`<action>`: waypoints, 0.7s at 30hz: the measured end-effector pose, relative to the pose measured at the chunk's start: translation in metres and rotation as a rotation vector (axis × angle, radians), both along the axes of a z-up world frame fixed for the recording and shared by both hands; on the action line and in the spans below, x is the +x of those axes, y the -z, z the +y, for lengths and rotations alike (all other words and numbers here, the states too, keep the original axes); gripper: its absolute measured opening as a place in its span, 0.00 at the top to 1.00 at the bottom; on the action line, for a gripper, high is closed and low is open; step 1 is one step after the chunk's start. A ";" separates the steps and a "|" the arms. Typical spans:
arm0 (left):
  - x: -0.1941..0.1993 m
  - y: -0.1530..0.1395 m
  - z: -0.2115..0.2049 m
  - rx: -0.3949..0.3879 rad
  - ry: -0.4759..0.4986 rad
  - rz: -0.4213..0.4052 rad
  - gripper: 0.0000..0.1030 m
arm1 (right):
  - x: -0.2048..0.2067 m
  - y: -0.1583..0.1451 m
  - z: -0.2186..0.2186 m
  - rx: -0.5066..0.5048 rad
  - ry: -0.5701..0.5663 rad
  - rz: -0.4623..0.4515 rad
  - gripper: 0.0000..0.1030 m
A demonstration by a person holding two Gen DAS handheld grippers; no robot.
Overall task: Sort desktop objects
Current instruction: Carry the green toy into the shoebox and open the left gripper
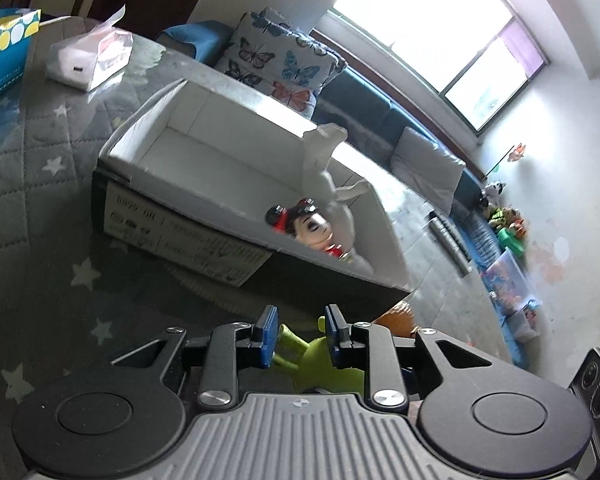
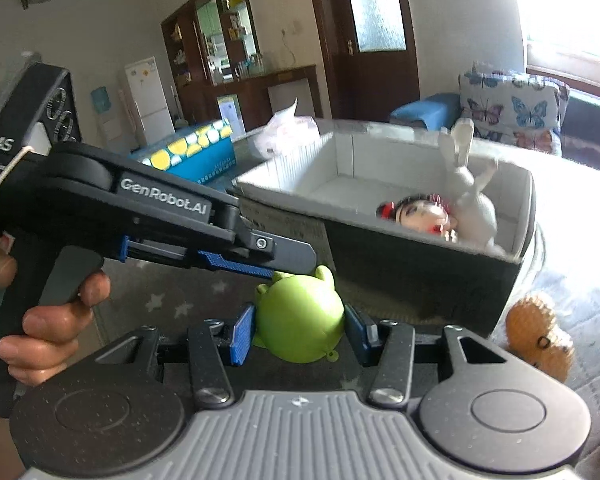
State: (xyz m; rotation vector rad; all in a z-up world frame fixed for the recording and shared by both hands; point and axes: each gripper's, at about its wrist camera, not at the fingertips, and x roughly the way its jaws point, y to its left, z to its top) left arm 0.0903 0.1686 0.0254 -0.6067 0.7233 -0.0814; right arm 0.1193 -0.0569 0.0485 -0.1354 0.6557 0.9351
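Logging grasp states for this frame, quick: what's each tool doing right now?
Left tool: open, pads straddling the green toy's top, no contact visible.
Right tool: pads on both sides of the green toy; grip cannot be told.

We see the left gripper low in frame w/ its blue pads either side of a green toy, jaws partly apart; contact unclear. Ahead sits an open white box on the grey star-print cloth, holding a doll & a white plush rabbit at its right end. An orange toy lies just beside the box corner. Tissue pack far left.
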 end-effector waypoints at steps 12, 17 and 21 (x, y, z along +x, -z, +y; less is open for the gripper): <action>0.030 -0.041 -0.011 0.021 0.035 -0.074 0.73 | 0.014 -0.035 -0.010 0.070 0.050 -0.087 0.53; 0.055 -0.050 -0.018 0.041 0.045 -0.089 0.73 | 0.035 -0.042 -0.014 0.088 0.093 -0.109 0.53; 0.087 -0.049 -0.022 0.063 0.068 -0.081 0.73 | 0.058 -0.042 -0.015 0.093 0.128 -0.110 0.53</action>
